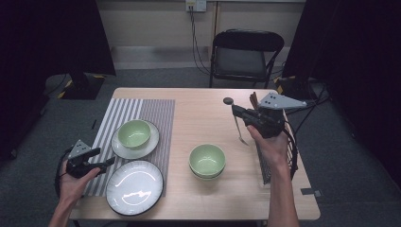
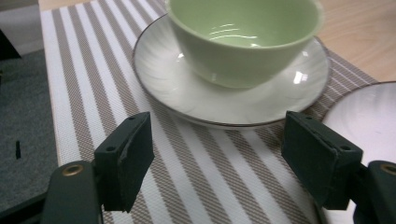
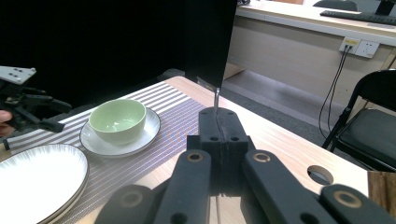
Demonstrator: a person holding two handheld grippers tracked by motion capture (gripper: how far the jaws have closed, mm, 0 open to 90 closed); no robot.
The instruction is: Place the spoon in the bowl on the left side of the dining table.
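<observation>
My right gripper [image 1: 236, 110] hovers over the right half of the wooden table [image 1: 198, 118], shut on a thin metal utensil [image 1: 240, 132] that hangs down from its jaws. In the right gripper view the utensil's handle [image 3: 216, 97] pokes up between the closed jaws of the right gripper [image 3: 217, 123]. My left gripper [image 1: 105, 157] is held at the table's left front, open, with nothing between its jaws. In its own view the left gripper [image 2: 219, 149] points over the striped placemat [image 2: 93, 84] toward a green bowl [image 2: 243, 37] standing on a white saucer [image 2: 187, 93].
A large white plate [image 1: 135, 187] lies at the front left, partly on the placemat [image 1: 137, 111]. Stacked green bowls [image 1: 207, 161] sit mid-table. A small dark disc [image 1: 228, 100] and a brown holder [image 1: 254, 98] are at the back right. A folding chair [image 1: 246, 56] stands behind.
</observation>
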